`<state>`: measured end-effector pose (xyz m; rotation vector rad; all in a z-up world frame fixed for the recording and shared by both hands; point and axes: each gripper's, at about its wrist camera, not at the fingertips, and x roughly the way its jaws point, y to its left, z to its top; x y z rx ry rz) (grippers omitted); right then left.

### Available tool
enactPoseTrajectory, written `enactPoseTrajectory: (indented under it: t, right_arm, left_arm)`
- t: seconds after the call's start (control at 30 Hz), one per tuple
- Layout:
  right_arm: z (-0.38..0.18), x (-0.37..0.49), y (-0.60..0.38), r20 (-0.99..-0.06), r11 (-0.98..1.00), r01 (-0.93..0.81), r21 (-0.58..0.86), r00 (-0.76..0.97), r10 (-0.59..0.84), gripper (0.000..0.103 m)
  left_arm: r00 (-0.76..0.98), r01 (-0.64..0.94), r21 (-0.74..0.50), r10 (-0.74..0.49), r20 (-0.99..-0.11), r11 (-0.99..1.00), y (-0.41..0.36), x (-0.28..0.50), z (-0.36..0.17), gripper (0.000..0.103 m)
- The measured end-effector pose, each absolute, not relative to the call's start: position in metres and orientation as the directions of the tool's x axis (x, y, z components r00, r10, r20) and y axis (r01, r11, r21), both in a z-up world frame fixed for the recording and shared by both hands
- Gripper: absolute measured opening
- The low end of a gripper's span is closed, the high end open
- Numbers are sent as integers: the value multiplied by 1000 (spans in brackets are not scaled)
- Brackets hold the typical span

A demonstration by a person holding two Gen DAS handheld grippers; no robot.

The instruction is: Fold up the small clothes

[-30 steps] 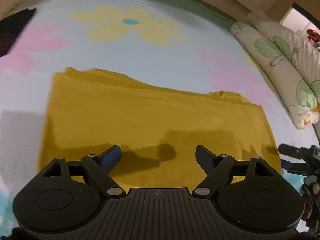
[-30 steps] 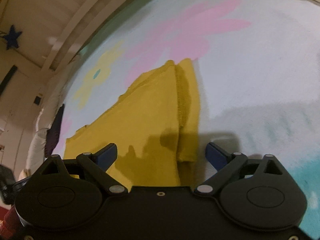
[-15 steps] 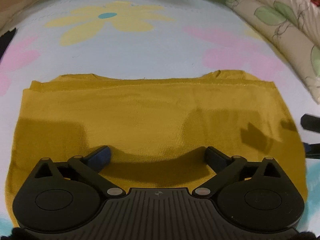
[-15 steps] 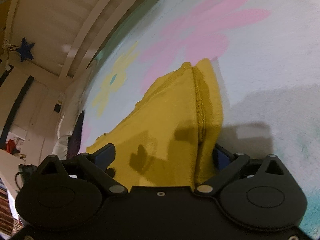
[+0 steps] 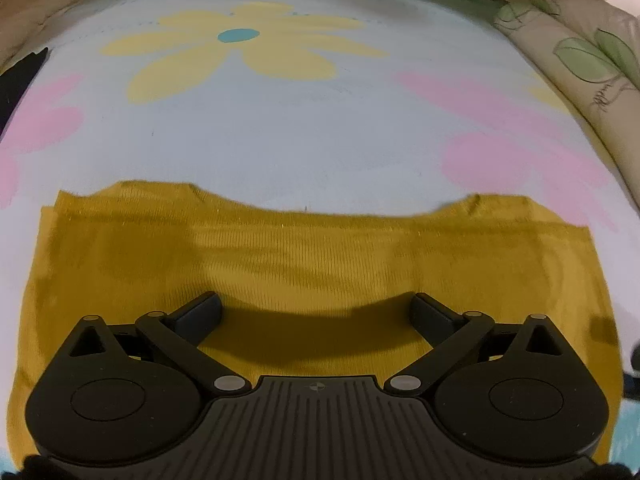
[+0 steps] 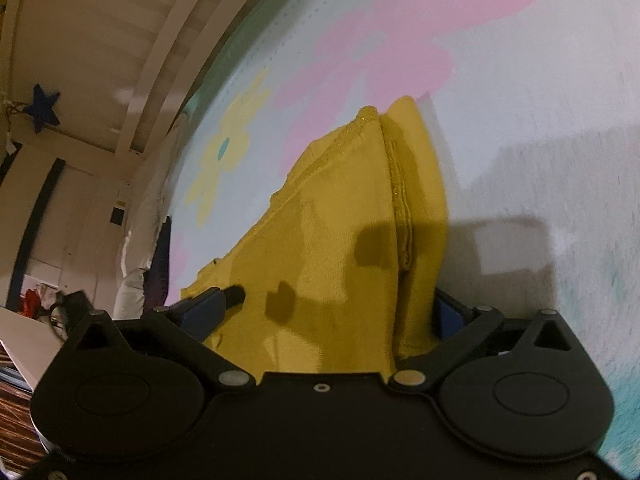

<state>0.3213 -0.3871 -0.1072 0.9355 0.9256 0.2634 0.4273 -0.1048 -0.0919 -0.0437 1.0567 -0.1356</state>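
A mustard-yellow knit garment (image 5: 312,256) lies flat on a flowered bedspread (image 5: 280,128), folded into a wide rectangle. My left gripper (image 5: 316,312) is open, low over the garment's near edge, with both fingers spread over the cloth. In the right wrist view the same garment (image 6: 344,232) shows its layered right edge. My right gripper (image 6: 332,308) is open and straddles that edge, with the cloth between the fingers and the right finger partly hidden behind it.
A leaf-print pillow (image 5: 580,60) lies along the right side of the bed. Dark clothing (image 5: 16,80) sits at the far left edge. Wooden bed slats (image 6: 120,40) and a blue star (image 6: 42,106) are overhead in the right wrist view.
Both grippers have moved forward and down onto the garment. The left one now faces its long edge squarely. The right one's fingers have slid around the folded right edge.
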Motion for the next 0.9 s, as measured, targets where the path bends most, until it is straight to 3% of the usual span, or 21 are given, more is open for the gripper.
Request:
enactPoseTrajectory:
  t: [0.4,0.53,0.9]
  right_arm:
    - [-108,317,-389,-550,592,162,790,614,566,103]
    - [-108,317,-388,-554,593,167,788,613,563,103]
    - [-108,319,-388,-549,573,186,798,616,565,103]
  left_arm:
    - [504,74,-84,-110,-857,994,-108,429,-92,102]
    - [512,59,-80,-99,-853,995,-102,422,-79,83]
    - [437,218,-81,-172,-883,972,-122,364,-65,80]
